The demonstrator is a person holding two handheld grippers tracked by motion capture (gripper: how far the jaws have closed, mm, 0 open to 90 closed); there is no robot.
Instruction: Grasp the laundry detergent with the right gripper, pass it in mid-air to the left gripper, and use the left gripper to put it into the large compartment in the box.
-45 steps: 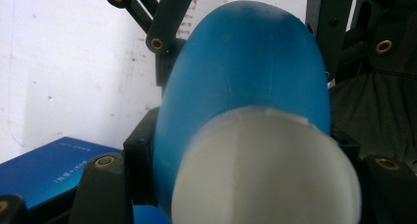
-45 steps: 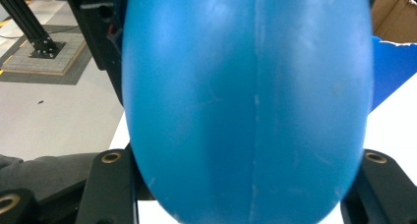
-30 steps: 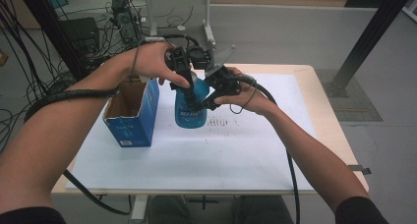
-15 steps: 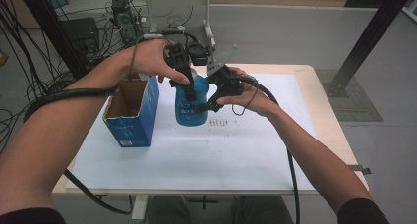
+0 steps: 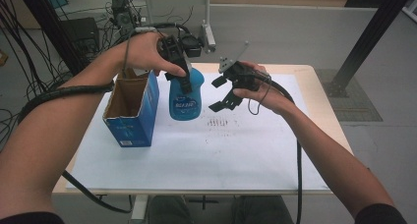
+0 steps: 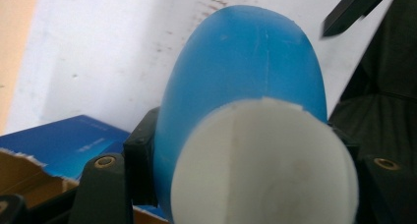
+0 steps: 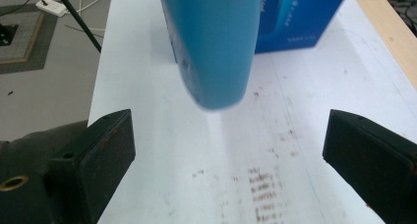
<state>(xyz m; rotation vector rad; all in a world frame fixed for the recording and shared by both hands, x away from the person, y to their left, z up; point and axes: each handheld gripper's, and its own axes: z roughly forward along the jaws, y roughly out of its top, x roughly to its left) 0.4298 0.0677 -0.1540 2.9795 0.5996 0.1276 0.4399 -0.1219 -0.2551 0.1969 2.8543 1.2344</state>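
The left claw (image 5: pixel 183 79) is gripping the blue bottle (image 5: pixel 186 98) near its top, lifting it beside the open box (image 5: pixel 133 108). The right claw (image 5: pixel 223 94) is hanging wide open and empty, its jaws having just been opening off the bottle. Next, the bottle probably needs lowering into the box.

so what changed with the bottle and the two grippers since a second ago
The right gripper has let go of the blue bottle: its jaws have just been opening, nothing is between them now, and it has drawn off to the right. The left gripper stays clamped on the bottle's top and now holds it alone, seemingly clear of the table. The open blue box has not moved.
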